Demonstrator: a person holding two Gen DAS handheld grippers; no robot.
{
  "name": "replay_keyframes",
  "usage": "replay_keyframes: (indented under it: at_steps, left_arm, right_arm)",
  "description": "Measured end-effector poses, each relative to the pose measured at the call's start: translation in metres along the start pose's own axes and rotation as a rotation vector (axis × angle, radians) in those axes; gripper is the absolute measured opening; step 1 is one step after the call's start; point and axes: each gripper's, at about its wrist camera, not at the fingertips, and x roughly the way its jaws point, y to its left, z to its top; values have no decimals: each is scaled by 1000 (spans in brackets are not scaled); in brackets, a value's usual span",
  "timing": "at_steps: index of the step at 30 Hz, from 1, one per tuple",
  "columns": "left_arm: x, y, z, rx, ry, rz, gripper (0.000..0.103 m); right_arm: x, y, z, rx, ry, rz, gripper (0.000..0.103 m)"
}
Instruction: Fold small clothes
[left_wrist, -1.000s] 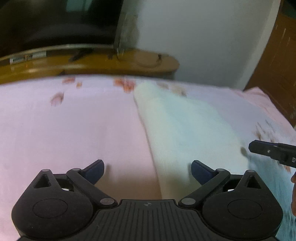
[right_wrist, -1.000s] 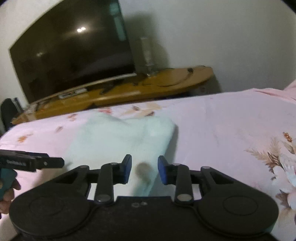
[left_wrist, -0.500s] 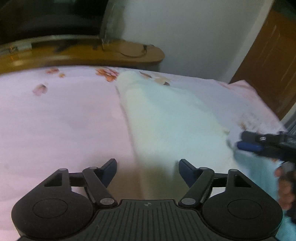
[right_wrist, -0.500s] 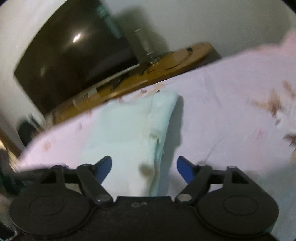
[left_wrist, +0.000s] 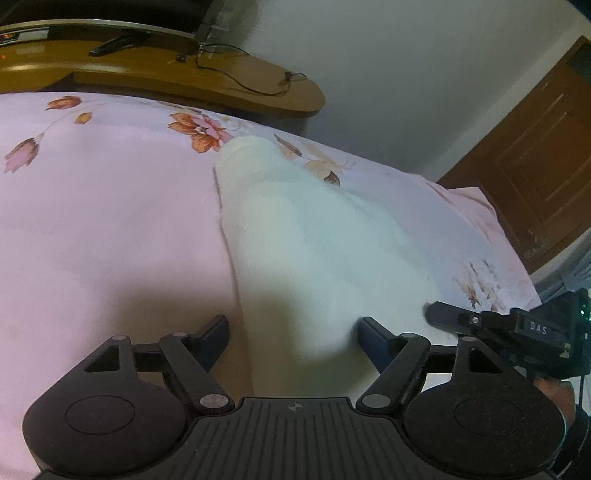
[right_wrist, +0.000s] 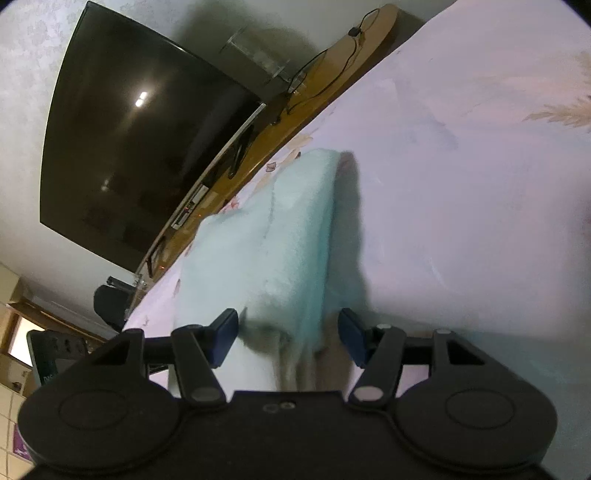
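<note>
Bedsheet (left_wrist: 92, 229); garment's (left_wrist: 314, 258) near edge perhaps hidden.

Premises: a domestic bedroom. The work surface is a bed covered by a pale pink cotton bedsheet printed with orange and pink flowers (left_wrist: 110, 221). Beyond its far edge stands a long, low, curved cabinet of glossy honey-brown wood (left_wrist: 207, 79), with a thin black cable (left_wrist: 236, 79) trailing across its top. A large black flat-screen television (right_wrist: 140, 147), switched off and reflecting a ceiling light, rests on that cabinet against a plain white plastered wall (left_wrist: 424, 74). A dark brown panelled wooden door (left_wrist: 535, 177) is at the right.
</note>
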Motion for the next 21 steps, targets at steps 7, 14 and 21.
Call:
replay_keyframes:
  at_steps: [7,14,21]
  left_arm:
    - [1,-1,7,22,8,-7,76]
    - [6,-3,9,47,-5,-11,76]
    - [10,-9,13,78,-10,-12,67]
  right_arm:
    - [2,17,9,-88,56,-8,61]
    - [-11,7,4,-54,65,49,57]
    - [-3,19,8,-111,58,29,46]
